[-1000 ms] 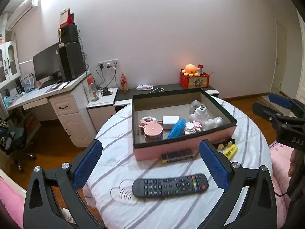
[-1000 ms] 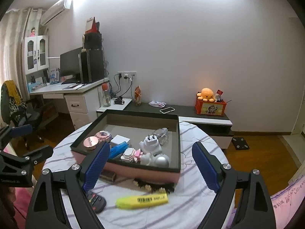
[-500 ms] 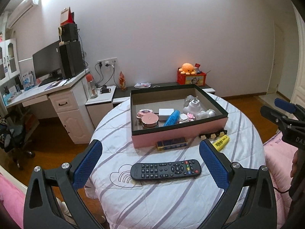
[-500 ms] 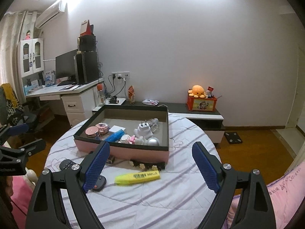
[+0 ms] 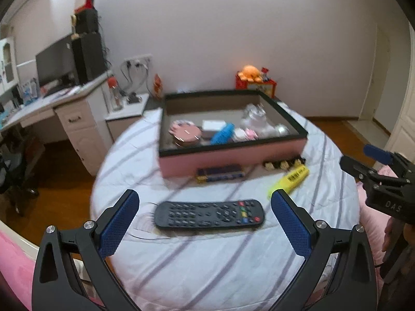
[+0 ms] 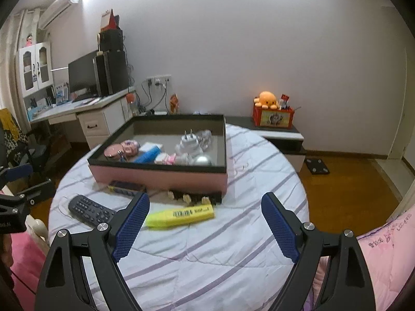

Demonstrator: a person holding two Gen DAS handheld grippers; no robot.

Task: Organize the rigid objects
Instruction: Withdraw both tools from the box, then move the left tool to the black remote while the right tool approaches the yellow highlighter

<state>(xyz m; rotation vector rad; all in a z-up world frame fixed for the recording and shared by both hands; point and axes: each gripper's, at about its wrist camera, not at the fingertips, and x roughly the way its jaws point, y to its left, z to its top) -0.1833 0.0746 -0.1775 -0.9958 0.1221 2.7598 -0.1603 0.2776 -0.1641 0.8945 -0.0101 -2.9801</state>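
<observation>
Bedspread (image 6: 207,246), white with grey stripes, covers a round table that fills the middle of both wrist views. Toward its far side sits a shallow pink box (image 6: 158,177) with a black rim, already holding a round pink compact (image 6: 113,151), a blue brush (image 6: 147,155), a white plug adapter (image 6: 188,143) and a silver ball (image 6: 203,160), among other small pieces. Four things lie outside the box on the cloth in front of its near wall. Largest is a black remote control (image 5: 209,215), lying crosswise nearest the left gripper (image 5: 205,226). A yellow highlighter (image 6: 180,215) with a barcode label lies nearest the right gripper (image 6: 205,229), just beside a black hair clip with pale flowers (image 6: 193,199), which touches the box wall. A small dark blue and yellow case (image 5: 220,175) rests against the same wall further left. Both grippers hang above the near edge of the table with their blue-padded fingers (image 5: 118,226) spread wide and nothing between them; neither touches any object.
</observation>
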